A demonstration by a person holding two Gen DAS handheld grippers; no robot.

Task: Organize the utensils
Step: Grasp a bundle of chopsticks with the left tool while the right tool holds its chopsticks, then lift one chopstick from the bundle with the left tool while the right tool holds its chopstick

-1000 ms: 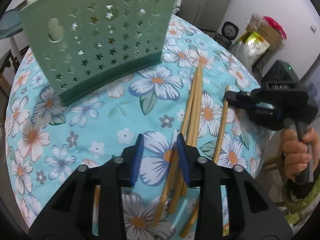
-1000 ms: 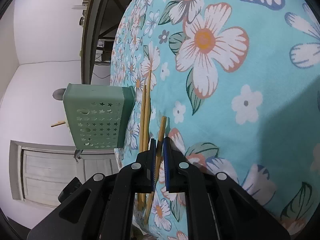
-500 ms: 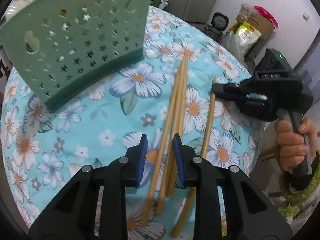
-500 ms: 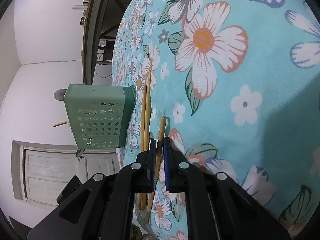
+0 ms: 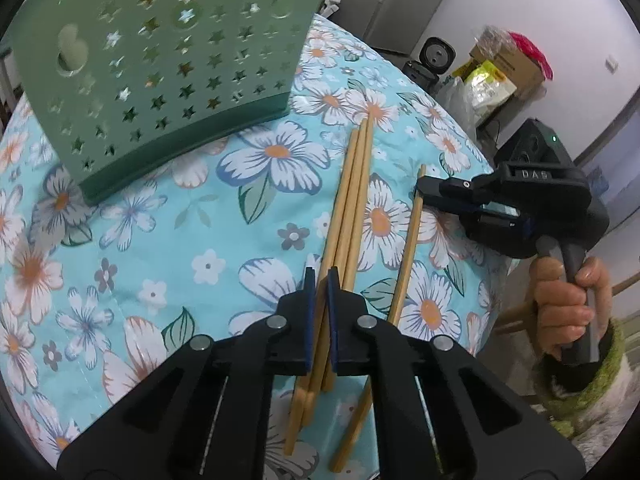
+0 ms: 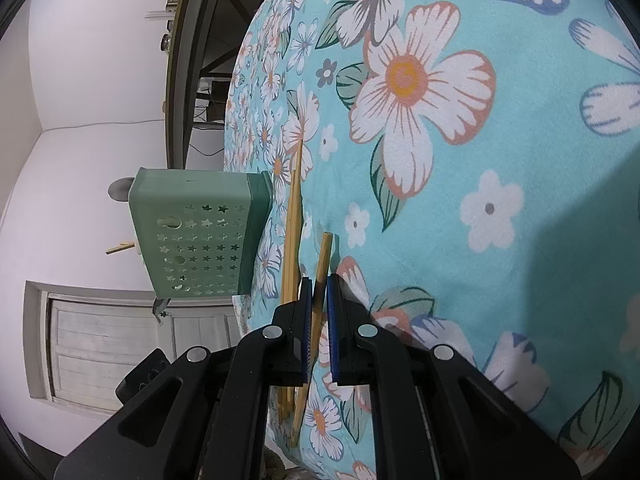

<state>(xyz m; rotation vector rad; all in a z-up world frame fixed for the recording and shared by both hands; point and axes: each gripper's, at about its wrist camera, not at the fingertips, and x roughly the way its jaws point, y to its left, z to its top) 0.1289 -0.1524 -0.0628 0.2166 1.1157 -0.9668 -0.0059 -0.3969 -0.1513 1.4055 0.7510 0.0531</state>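
1. Left wrist view: the left hand-held gripper (image 5: 319, 276) has its jaws drawn narrow, the blue pads pressing on one stick of the bundle of chopsticks (image 5: 352, 200) that lies on the flowered worktop (image 5: 160, 240).
2. The bundle runs from under the jaws away toward the far rim of the worktop. Its near ends reach past the near edge under the gripper.
3. A single chopstick (image 5: 408, 252) lies apart, to the right of the bundle. The right hand-held gripper (image 5: 424, 190) pinches its far end, close to the worktop's right edge. A hand (image 5: 568, 304) holds that gripper's handle beyond the edge.
4. The green star-punched holder (image 5: 160, 72) stands at the upper left, well apart from the bundle. Bare cloth lies open between them and to the left of the jaws.
5. Right wrist view: the right hand-held gripper (image 6: 318, 292) is nearly closed on the single chopstick (image 6: 322, 268), which pokes forward past the pads.
6. The bundle (image 6: 292, 232) lies just left of it, and the holder (image 6: 196, 232) further left at the worktop's (image 6: 480, 160) edge. A wide stretch of cloth to the right is free.
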